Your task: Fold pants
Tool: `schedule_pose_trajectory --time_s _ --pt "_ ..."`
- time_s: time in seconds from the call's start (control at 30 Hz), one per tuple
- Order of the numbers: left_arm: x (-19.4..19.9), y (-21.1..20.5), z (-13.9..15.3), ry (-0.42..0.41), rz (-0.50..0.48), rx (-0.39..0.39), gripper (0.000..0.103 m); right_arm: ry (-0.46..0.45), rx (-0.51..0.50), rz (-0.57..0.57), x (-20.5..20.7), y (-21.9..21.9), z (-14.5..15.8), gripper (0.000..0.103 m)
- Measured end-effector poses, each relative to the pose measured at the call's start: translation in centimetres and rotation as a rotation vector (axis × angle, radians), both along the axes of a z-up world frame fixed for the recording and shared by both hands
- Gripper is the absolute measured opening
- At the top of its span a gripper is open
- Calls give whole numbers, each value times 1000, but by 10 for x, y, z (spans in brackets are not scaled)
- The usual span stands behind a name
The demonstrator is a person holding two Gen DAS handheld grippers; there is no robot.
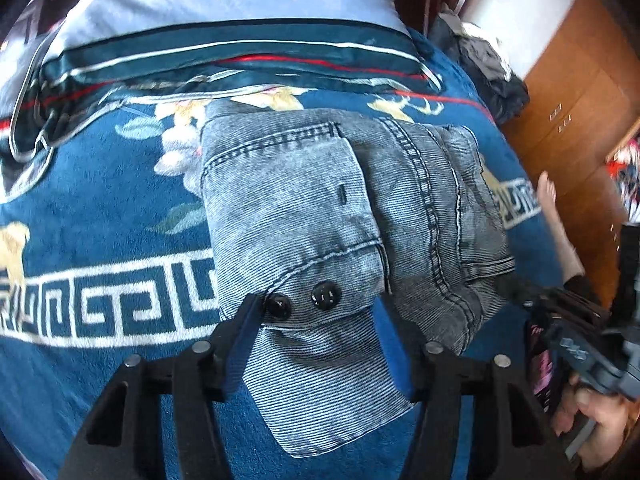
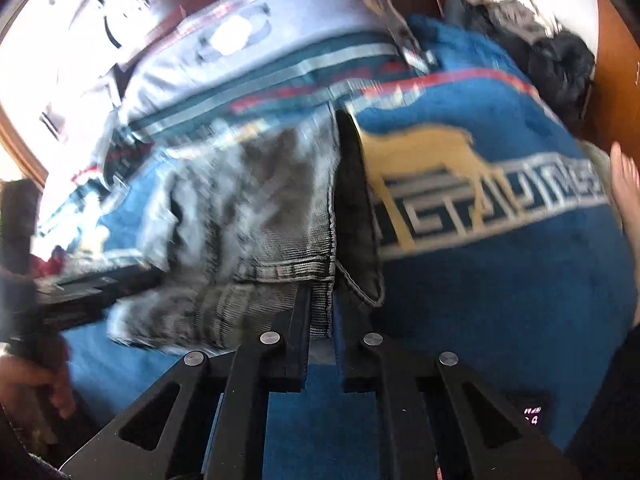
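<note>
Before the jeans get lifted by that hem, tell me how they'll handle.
The jeans will probably flop and unfold: they lie in soft, sagging layers. The thick denim looks fairly heavy. The right gripper pinches only a hem corner, so it may slip.

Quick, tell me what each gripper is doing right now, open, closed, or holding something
Left gripper: open, its fingers either side of the jeans waistband, not pressing it.
Right gripper: closed on a hem edge of the jeans.

A blue patterned blanket [image 1: 100, 184] covers the bed (brown wooden wardrobe [image 1: 580, 92] beside it).
</note>
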State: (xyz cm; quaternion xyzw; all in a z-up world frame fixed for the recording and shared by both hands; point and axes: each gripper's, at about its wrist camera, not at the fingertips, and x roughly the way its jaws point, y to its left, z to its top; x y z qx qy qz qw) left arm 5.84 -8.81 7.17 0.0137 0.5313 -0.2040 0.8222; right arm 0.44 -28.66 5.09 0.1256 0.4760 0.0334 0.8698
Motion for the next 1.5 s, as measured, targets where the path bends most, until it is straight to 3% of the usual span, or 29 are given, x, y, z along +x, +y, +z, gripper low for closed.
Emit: schedule_pose_trajectory --time_s 0.1,0.2,0.27,0.3,0.37,0.43,0.5,0.63,0.7,0.77,0.83,0.93,1.07,1.17,1.3,1.4,1.5 --pt "-5 -6 -3 -26 -23 51 68 43 22 -9 2 -5 -20 9" --pt "-4 3 1 -14 6 -3 68 40 37 2 2 -8 -13 11" --pt "-5 11 7 -19 24 -34 68 38 49 -9 -1 -12 -7 20" --pt "-8 16 13 -41 28 -49 69 31 56 -23 -3 -14 -3 29" --pt "-16 22 26 -95 22 -76 69 -11 91 -48 -5 -19 8 36" --pt "-19 23 33 -128 4 -89 68 -61 132 -62 -6 -26 19 51" --pt "-20 16 34 -135 -31 -88 68 -95 147 -62 1 -29 29 57" --pt "-18 -6 17 -102 -104 -49 56 -109 176 -33 48 -29 35 57" --pt "-21 -13 5 -97 -122 -19 56 -63 221 -22 75 -34 21 56" --pt "-22 -14 -3 -98 -126 -12 56 -17 246 -31 92 -38 9 42" --pt "-22 -12 -7 -93 -124 -30 56 -17 271 -43 104 -41 3 19" --pt "-20 -10 -10 -89 -133 -53 56 -3 161 -87 115 -42 -8 12" --pt "-19 -12 -12 -82 -140 -60 56 39 24 -87 121 -35 -31 10" --pt "-16 -9 -5 -62 -139 -83 56 38 67 -126 119 -42 -32 9" --pt "-2 9 19 -85 -85 -189 56 -12 34 -119 107 -46 -9 24" --pt "27 22 29 -91 -9 -219 56 -74 26 -130 101 -50 11 25" --pt "66 33 23 -43 76 -220 51 -120 54 -89 104 -42 26 25"
